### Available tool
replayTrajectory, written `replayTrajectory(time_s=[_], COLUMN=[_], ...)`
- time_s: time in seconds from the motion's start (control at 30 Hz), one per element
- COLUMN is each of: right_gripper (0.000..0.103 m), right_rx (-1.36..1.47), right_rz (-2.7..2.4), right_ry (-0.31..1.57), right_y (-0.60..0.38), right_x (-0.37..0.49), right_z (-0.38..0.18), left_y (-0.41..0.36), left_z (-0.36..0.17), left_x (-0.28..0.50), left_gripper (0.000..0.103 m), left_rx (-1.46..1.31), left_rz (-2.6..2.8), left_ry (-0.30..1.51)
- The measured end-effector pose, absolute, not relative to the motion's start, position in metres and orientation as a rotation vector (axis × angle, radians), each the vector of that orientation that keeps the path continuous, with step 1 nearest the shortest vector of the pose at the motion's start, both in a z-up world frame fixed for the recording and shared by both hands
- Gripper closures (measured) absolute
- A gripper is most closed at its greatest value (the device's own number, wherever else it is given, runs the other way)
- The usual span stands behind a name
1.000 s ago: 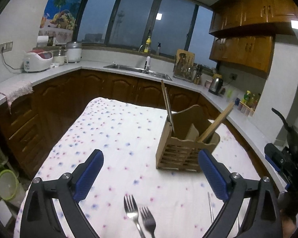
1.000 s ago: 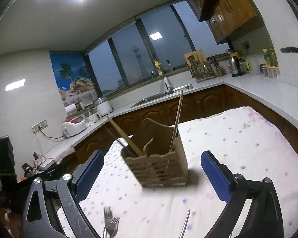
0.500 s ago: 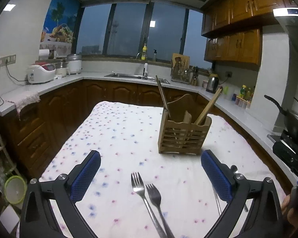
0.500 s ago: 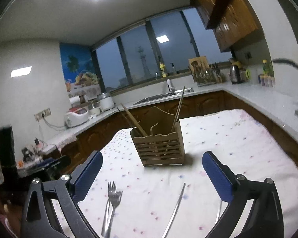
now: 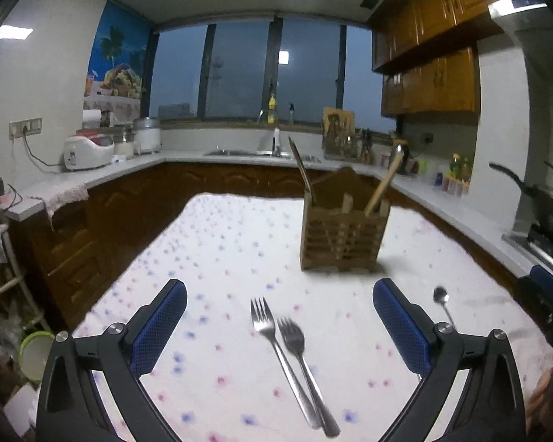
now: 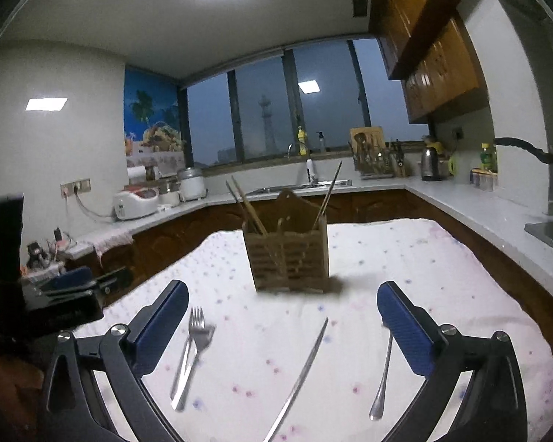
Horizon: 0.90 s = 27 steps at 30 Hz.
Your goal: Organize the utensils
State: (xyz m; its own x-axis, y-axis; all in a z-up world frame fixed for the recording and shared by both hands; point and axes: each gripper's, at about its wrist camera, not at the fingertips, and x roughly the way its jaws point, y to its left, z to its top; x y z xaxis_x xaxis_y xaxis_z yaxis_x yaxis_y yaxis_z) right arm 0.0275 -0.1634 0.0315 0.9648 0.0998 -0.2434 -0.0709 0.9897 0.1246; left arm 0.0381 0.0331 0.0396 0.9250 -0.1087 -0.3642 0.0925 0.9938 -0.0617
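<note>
Slatted wooden caddy (image 5: 341, 241), steel forks (image 5: 287, 346)

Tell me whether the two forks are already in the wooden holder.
No, both forks lie flat on the tablecloth, in front of the wooden holder.

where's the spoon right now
The spoon lies flat on the tablecloth, in the right wrist view just inside the right tool's right finger, right of the long metal utensil and nearer the camera than the wooden holder.
</note>
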Motion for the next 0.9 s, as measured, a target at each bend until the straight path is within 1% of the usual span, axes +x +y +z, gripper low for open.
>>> replayTrajectory(time_s=[0.1,0.23,0.43,0.6,0.9], right_gripper=[0.0,0.0,0.0,0.0,0.0], right_rx=[0.083,0.106,0.096,0.128,0.168], right_rz=[0.083,0.085,0.074,0.06,0.046], right_ry=[0.268,0.288,0.281,0.293,0.253], right_y=[-0.16,-0.163,-0.16,-0.166,-0.174], right_x=[0.027,0.03,0.027,0.028,0.02], right_z=[0.019,0.01,0.002,-0.003,-0.003], left_y=[0.03,0.028,0.029,0.029,0.031], left_z=[0.031,0.025,0.013,0.009,0.007], left_x=[0.036,0.032,0.034,0.033,0.025], left_gripper=[0.001,0.001,0.001,0.001,0.001], left_rx=[-0.023,0.011,0.015,0.018,0.018], left_rz=[-0.137,-0.102,-0.071,-0.066,-0.056], left_ry=[0.408,0.385,0.402,0.384,0.338])
